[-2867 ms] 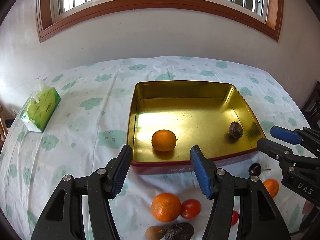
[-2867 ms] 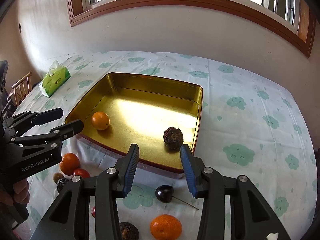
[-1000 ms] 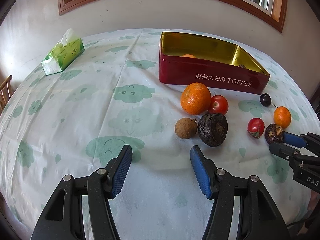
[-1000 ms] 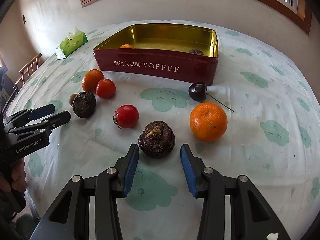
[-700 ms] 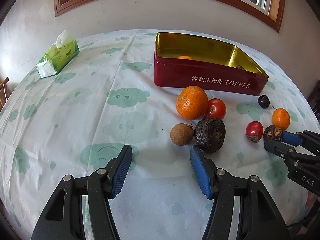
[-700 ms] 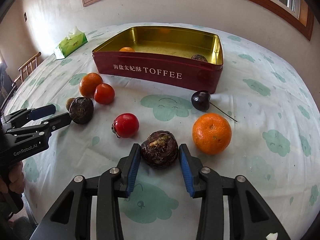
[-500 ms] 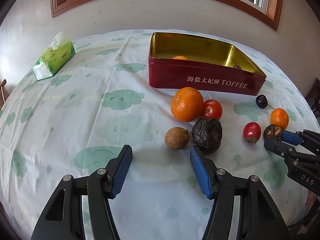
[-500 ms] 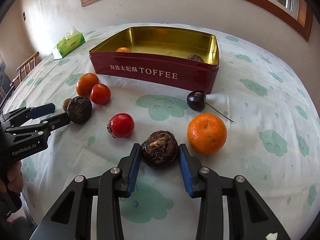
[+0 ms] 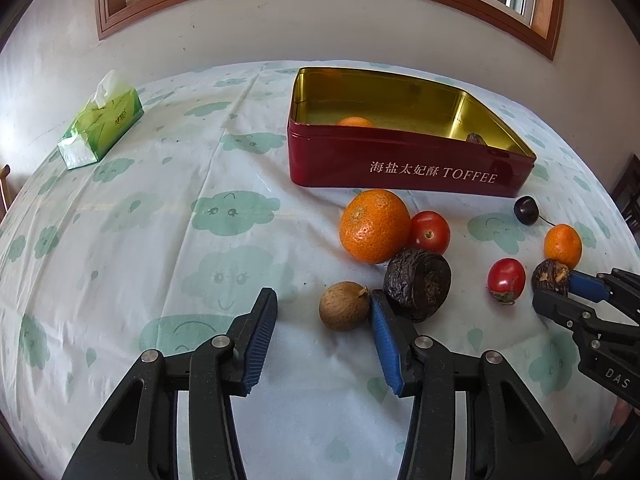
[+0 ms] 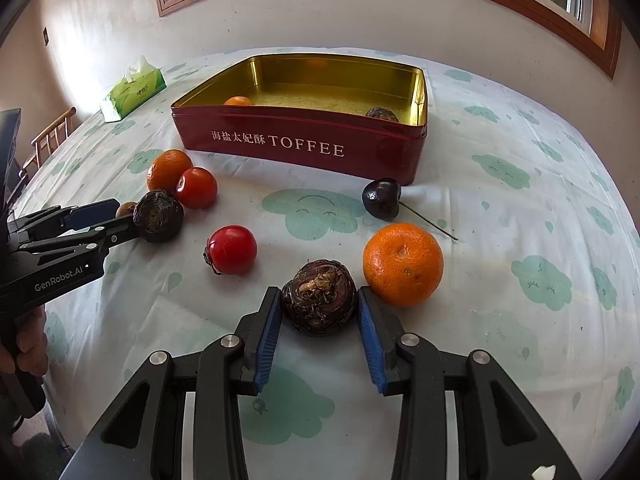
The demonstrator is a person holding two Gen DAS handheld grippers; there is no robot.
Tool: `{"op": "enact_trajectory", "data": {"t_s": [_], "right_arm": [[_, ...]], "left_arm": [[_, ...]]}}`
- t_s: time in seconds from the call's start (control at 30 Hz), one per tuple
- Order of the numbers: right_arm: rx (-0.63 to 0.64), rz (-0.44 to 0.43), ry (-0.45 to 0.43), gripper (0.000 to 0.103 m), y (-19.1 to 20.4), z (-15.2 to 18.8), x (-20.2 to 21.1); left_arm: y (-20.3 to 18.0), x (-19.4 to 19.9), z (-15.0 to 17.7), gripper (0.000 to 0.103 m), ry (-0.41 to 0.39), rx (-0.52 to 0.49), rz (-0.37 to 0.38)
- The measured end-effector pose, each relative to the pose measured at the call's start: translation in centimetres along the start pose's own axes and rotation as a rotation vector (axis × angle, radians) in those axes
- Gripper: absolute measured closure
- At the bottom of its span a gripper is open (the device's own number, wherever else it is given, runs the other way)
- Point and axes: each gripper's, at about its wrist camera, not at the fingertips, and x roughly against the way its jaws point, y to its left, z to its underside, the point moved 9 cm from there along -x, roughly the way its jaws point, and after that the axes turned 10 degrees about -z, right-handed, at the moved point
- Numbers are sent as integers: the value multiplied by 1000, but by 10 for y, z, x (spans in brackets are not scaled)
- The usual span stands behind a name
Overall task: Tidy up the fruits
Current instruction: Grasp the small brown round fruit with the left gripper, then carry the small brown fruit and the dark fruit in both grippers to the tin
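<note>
My right gripper (image 10: 318,320) fingers clamp the water chestnut (image 10: 319,297); my left gripper (image 9: 323,322) fingers, just narrowing, flank the longan (image 9: 344,306), untouched.

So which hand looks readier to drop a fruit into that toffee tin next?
Probably the right: its fingers already clamp a dark round fruit. The left gripper has closed only partway, its brown fruit ungripped.

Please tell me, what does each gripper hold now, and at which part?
The right gripper clamps the dark brown bulb by its two sides. The left gripper holds nothing; the small brown fruit lies between its closing jaws.
</note>
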Motion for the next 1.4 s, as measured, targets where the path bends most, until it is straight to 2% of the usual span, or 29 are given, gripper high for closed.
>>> {"op": "enact_trajectory", "data": {"t_s": [0.13, 0.33, 0.57, 1.4], "right_arm": [[-1, -2, -1, 67, 0, 0, 0], [-1, -1, -2, 67, 0, 0, 1], [2, 1, -2, 67, 0, 0, 1], [-6, -3, 15, 68, 0, 1, 2]], "left_arm": [[0, 0, -1, 66, -3, 1, 6], [2, 0, 0, 73, -7, 7, 0], [3, 1, 0, 77, -6, 17, 6], [3, 6, 2, 77, -1, 39, 9]]}}
